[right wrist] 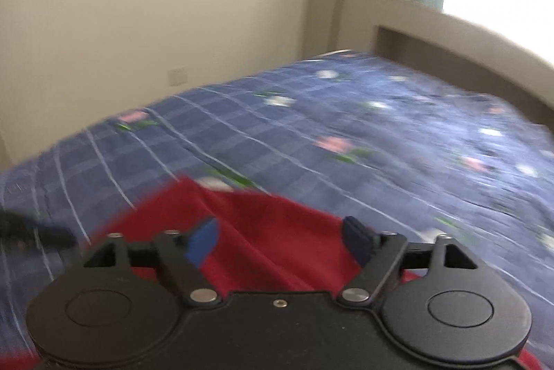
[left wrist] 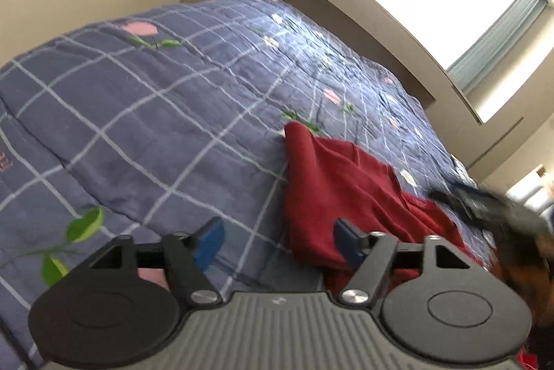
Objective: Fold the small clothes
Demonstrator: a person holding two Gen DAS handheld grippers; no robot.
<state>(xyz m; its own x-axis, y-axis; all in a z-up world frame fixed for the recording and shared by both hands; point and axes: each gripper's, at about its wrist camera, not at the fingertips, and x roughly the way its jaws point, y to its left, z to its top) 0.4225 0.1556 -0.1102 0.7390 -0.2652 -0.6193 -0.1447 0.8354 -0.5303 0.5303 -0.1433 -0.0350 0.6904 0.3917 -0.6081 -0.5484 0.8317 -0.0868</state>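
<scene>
No text, label, brand or number can be read in either view. At the far left edge of the blue checked quilt with pink flowers and green leaves, the left wrist view shows some small reddish embroidered marks, but they are cut by the picture edge and too blurred to read. A small pale mark stands on the grey ribbed gripper body, and it is not legible.

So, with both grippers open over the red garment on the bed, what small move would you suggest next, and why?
Probably lower the right gripper onto the red garment and pinch an edge. Both it and the left gripper stand open and empty, and the cloth lies rumpled on the blue quilt, not yet neatly folded.
</scene>
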